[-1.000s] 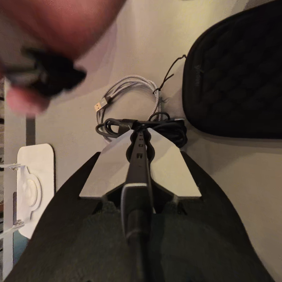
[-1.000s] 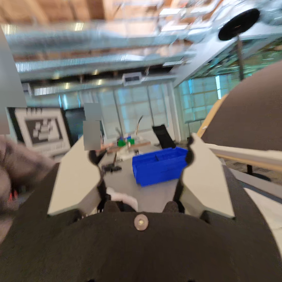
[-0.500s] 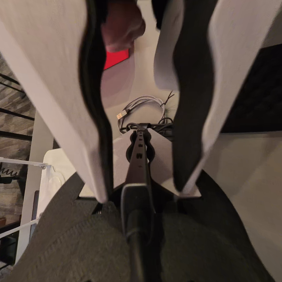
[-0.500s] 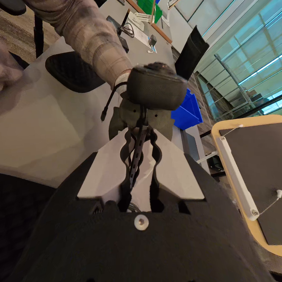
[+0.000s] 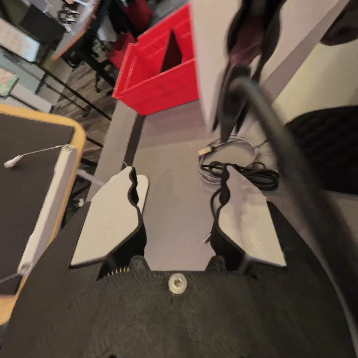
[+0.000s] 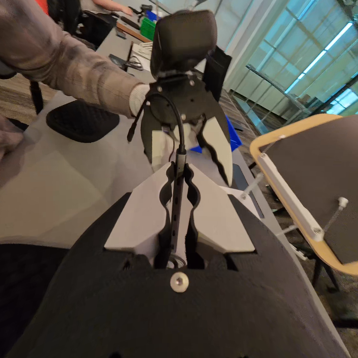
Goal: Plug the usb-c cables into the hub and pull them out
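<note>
My right gripper (image 6: 179, 166) is shut on the slim dark hub (image 6: 177, 203). The hub stands edge-up between the pads, its row of ports facing the camera. The hub's own short cable (image 6: 180, 126) loops up from its far end, and its plug (image 6: 131, 133) hangs free. My left gripper (image 5: 179, 170) is open and empty above the grey table (image 5: 174, 213); it also shows in the right wrist view (image 6: 190, 160), just beyond the hub. A coiled black cable (image 5: 257, 175) and a coiled grey braided cable (image 5: 232, 147) lie on the table ahead of the left gripper.
A black padded case (image 5: 329, 151) lies right of the cables. A red bin (image 5: 160, 77) stands at the far table edge and a blue bin (image 6: 234, 135) at another. A wood-rimmed dark board (image 6: 310, 174) stands beside the table. A person's sleeve (image 6: 67, 64) reaches in. The grippers' ends are close to 7 cm from one another.
The hub passed from the left gripper to the right. The right pads closed on it, then the left pads opened and drew back off it.
</note>
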`<state>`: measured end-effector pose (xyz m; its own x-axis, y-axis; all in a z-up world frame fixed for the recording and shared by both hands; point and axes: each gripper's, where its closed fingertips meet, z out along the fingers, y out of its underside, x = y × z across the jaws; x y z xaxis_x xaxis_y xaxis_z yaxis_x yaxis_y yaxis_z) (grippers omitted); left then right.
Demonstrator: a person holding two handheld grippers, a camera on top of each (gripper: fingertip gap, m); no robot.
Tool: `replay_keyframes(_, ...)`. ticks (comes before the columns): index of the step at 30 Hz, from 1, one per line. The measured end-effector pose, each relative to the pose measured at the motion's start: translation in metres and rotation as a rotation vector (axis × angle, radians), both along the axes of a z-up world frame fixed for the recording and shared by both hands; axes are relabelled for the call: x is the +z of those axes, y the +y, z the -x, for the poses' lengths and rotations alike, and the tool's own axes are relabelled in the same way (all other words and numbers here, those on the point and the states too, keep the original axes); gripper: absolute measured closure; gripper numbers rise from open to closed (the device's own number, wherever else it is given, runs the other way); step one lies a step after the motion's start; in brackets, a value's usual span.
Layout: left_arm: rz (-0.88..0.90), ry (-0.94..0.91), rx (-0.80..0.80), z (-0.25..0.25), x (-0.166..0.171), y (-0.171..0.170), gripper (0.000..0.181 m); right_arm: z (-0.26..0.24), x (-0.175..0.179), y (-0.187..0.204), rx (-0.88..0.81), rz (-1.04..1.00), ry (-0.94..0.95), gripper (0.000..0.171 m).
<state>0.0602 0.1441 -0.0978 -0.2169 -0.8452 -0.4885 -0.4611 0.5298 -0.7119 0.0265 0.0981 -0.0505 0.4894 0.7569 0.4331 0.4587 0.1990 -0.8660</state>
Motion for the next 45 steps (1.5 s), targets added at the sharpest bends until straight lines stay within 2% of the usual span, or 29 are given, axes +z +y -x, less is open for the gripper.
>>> replay_keyframes(2,0.007,-0.069,0.061,0.005,0.02,0.021,0.095,-0.027,0.008,0.006,-0.079,-0.017,-0.015,0.164)
replay_keyframes(5,-0.014,-0.173,0.198,0.015,0.049,0.057,0.108,-0.058,0.028,0.008,-0.12,-0.038,0.005,0.165)
replay_keyframes(6,-0.027,-0.192,0.218,0.017,0.054,0.065,0.105,-0.071,0.032,0.012,-0.161,-0.049,-0.024,0.163)
replay_keyframes(7,-0.019,-0.221,0.242,0.02,0.059,0.074,0.112,-0.086,0.038,0.015,-0.194,-0.067,-0.05,0.164)
replay_keyframes(8,0.039,-0.214,0.265,0.023,0.058,0.082,0.116,-0.097,0.047,0.015,-0.202,-0.084,-0.029,0.164)
replay_keyframes(10,0.144,-0.156,0.316,0.025,0.046,0.096,0.111,-0.122,0.062,0.018,-0.237,-0.084,0.019,0.165)
replay_keyframes(12,0.084,-0.171,0.353,0.028,0.041,0.111,0.122,-0.153,0.07,0.024,-0.33,-0.12,-0.049,0.164)
replay_keyframes(13,0.048,-0.183,0.367,0.03,0.04,0.117,0.134,-0.17,0.074,0.026,-0.375,-0.135,-0.089,0.164)
replay_keyframes(18,-0.134,-0.231,0.389,0.031,0.049,0.13,0.172,-0.274,0.072,0.04,-0.655,-0.128,-0.443,0.165)
replay_keyframes(22,-0.315,-0.204,0.403,0.022,0.056,0.129,0.173,-0.348,0.044,0.054,-0.769,0.0,-0.681,0.165)
replay_keyframes(26,-0.325,-0.168,0.39,0.018,0.044,0.128,0.172,-0.389,-0.011,0.067,-0.737,0.195,-0.855,0.164)
replay_keyframes(30,-0.277,-0.137,0.363,0.019,0.033,0.128,0.169,-0.394,-0.07,0.084,-0.593,0.368,-0.864,0.164)
replay_keyframes(33,-0.261,-0.127,0.356,0.021,0.031,0.129,0.169,-0.4,-0.096,0.097,-0.544,0.454,-0.833,0.165)
replay_keyframes(39,-0.225,-0.113,0.358,0.026,0.027,0.137,0.168,-0.444,-0.148,0.117,-0.61,0.624,-0.795,0.164)
replay_keyframes(42,-0.218,-0.099,0.371,0.029,0.025,0.141,0.167,-0.446,-0.158,0.129,-0.624,0.63,-0.719,0.162)
replay_keyframes(45,-0.212,-0.088,0.379,0.033,0.025,0.145,0.166,-0.449,-0.167,0.127,-0.627,0.67,-0.774,0.117)
